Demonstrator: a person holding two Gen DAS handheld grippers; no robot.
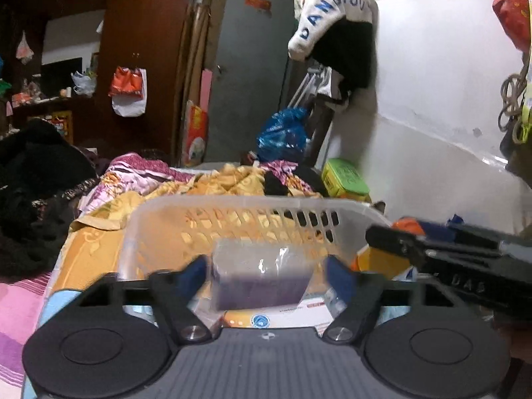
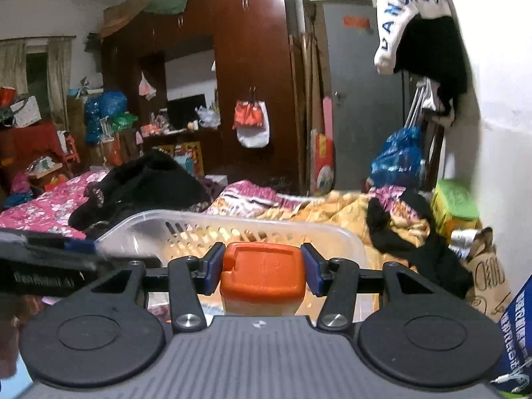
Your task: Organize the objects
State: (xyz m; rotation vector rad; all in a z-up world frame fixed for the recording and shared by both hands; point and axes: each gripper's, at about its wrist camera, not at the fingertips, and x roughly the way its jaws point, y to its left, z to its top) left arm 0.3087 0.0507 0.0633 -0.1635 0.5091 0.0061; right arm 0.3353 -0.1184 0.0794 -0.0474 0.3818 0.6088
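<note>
A clear slotted plastic basket (image 1: 232, 204) (image 2: 239, 217) sits on the bed in front of both grippers. My left gripper (image 1: 267, 266) is open over the basket's near side. A purple packet in clear wrap (image 1: 262, 282) lies between its blue pads (image 1: 196, 274), with a gap on each side. My right gripper (image 2: 262, 249) holds its pads close beside the orange lid of a pale jar (image 2: 262, 271), with a thin gap on the right side. That gripper's black frame (image 1: 465, 259) crosses the right of the left wrist view. The left one's frame (image 2: 50, 266) shows at the left of the right wrist view.
The basket rests on yellow and pink bedding (image 2: 332, 206). Black clothes (image 2: 143, 183) are heaped at the left and a black garment (image 2: 415, 246) lies at the right. A green and yellow box (image 2: 455, 206) and a paper bag (image 2: 488, 276) stand by the white wall.
</note>
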